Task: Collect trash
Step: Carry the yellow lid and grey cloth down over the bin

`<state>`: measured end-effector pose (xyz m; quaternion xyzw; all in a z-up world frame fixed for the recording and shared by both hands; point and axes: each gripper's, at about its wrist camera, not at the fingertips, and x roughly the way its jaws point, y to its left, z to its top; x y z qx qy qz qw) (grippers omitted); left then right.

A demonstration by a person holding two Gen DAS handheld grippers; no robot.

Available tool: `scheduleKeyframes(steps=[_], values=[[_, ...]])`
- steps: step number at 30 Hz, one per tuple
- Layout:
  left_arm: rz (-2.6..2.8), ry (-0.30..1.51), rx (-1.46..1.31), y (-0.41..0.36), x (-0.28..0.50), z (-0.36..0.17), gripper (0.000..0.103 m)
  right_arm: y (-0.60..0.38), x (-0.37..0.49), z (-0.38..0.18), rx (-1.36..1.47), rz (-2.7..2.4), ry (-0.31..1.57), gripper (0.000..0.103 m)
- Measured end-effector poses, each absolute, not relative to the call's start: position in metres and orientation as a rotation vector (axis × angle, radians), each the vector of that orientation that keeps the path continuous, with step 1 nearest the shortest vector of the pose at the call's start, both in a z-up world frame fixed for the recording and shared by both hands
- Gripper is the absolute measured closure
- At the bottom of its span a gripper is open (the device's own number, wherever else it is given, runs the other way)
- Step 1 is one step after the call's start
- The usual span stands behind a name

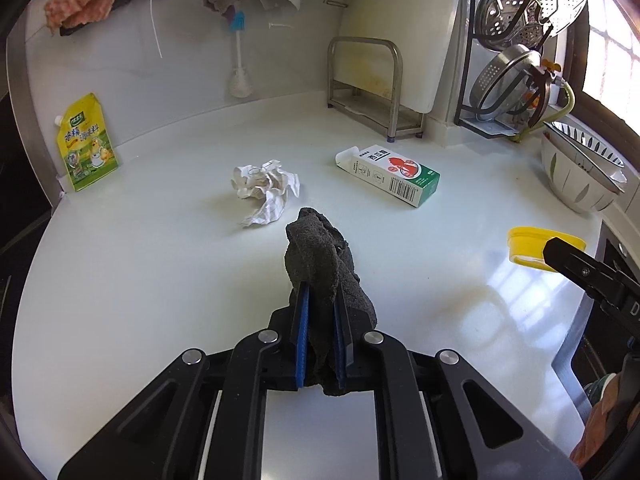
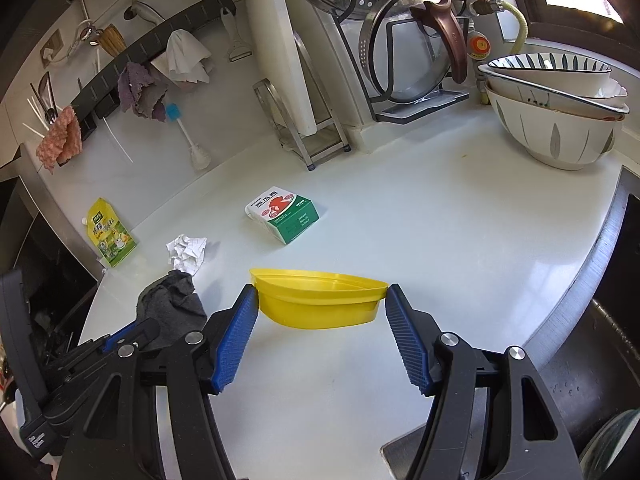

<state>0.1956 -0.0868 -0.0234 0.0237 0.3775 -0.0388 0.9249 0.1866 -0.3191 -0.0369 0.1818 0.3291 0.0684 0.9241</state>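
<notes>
Cloth (image 1: pixel 320 264): dark, soft, limp; pinched between left tool (image 1: pixel 322 304) pads, lifted just above table (image 1: pixel 160 280).
Paper (image 1: pixel 266 188): crumpled, light, springy; best pinched across its bulk.
Carton (image 1: pixel 394 174): lying flat, probably empty, crushable; grip across narrow sides.
Bowl (image 2: pixel 320 300): yellow, thin plastic, held at rim ends by spread right tool (image 2: pixel 320 308).

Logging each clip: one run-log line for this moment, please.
left gripper: shut on rag | right gripper: holds yellow bowl | on counter: paper, carton
</notes>
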Motion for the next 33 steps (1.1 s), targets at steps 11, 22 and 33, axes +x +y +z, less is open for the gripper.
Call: scheduleKeyframes(steps=[11, 22, 33], values=[[-0.120, 0.746, 0.049, -0.059, 0.100, -0.011, 0.092, -0.296, 0.096, -0.033, 0.323, 0.134, 0.663, 0.040], [-0.150, 0.652, 0.087, -0.038, -0.001, -0.004, 0.092, -0.268, -0.026, -0.028, 0.348, 0.113, 0.601, 0.040], [-0.232, 0.699, 0.089, -0.033, -0.059, -0.030, 0.092, -0.241, -0.112, -0.052, 0.347, 0.082, 0.604, 0.040]])
